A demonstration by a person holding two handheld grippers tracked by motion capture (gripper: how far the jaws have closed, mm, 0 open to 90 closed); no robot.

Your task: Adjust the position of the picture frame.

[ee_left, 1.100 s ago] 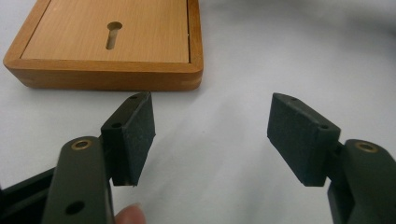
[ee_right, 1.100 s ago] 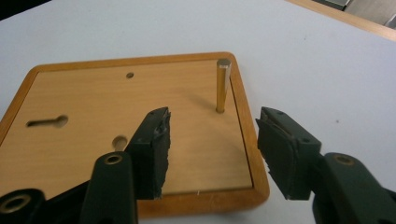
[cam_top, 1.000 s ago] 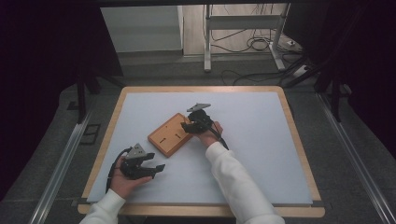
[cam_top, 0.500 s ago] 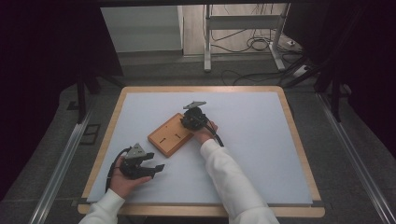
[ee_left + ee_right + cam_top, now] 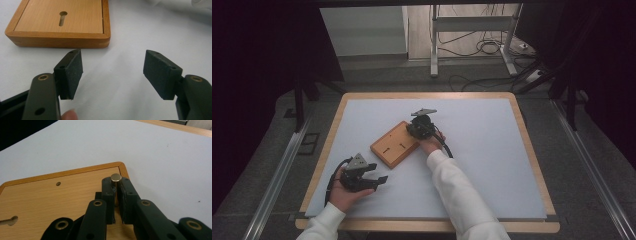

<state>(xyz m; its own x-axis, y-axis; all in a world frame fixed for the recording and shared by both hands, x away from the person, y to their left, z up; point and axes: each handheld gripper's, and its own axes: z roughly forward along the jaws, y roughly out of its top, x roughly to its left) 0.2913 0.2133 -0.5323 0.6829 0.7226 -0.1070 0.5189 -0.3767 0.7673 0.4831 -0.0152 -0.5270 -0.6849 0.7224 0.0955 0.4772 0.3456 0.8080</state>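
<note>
I read this as a lab or recording bay, not a home. The surface (image 5: 492,165) is a wood-framed board with a pale grey mat, flanked by metal floor rails (image 5: 274,185). At twelve o'clock, a metal stand (image 5: 472,37) rises over loose cables (image 5: 472,47) on the floor. Dark curtains (image 5: 257,75) close nine and three o'clock.

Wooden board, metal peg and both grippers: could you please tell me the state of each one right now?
Wooden board: lying flat on the white table, keyhole slot empty.
Metal peg: upright near the board's corner, pinched between the right gripper's pads.
Right gripper: jaws have just been closing, now shut on the peg.
Left gripper: jaws wide apart, nothing between them, short of the board's edge.
</note>
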